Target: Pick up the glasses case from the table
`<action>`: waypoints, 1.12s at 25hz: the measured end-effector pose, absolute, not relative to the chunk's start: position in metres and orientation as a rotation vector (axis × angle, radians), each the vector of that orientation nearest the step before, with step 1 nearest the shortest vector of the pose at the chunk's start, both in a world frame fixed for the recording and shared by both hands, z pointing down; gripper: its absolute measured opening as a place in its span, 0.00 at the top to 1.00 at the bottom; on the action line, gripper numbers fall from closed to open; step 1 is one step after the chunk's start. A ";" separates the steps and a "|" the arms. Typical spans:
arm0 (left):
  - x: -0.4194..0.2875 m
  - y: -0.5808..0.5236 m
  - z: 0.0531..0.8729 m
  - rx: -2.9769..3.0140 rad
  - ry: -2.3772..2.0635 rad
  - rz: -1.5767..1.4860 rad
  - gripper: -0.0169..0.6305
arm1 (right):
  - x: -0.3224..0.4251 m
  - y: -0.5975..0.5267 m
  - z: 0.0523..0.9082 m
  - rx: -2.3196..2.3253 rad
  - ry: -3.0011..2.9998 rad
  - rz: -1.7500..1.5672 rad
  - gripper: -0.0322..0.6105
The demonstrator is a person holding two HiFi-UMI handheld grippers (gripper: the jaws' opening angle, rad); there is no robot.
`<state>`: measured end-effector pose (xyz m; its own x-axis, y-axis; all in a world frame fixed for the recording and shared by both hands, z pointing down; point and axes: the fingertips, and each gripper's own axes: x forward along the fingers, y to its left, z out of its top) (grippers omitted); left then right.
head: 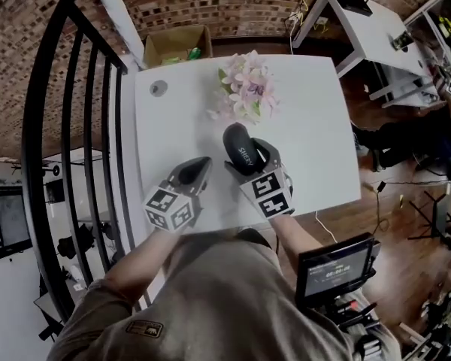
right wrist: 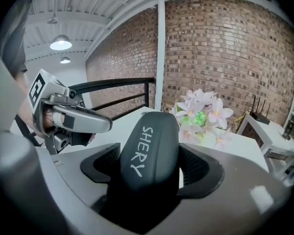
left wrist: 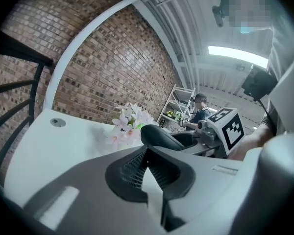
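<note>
Right gripper (right wrist: 150,166): jaws clamped across the black glasses case (head: 239,150).
Case: tilted, apparently clear of the white table (head: 316,126), near the flowers (head: 248,89).
Left gripper (left wrist: 148,173): pressed together, empty.
My advice: firm squeeze, level lift.

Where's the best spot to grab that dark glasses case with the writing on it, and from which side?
Across its narrow width, a jaw on each long side, coming in from one end along its length. The glasses case is a long rounded pod, so probably only the short way across fits between the jaws. The right gripper holds it just so.
</note>
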<state>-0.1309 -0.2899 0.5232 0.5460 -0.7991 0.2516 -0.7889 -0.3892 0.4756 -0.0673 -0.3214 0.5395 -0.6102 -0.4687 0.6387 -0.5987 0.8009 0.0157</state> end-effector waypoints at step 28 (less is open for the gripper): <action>-0.051 -0.177 0.451 2.213 -1.563 -0.182 0.98 | 0.037 -0.208 0.464 0.733 -2.594 0.204 0.36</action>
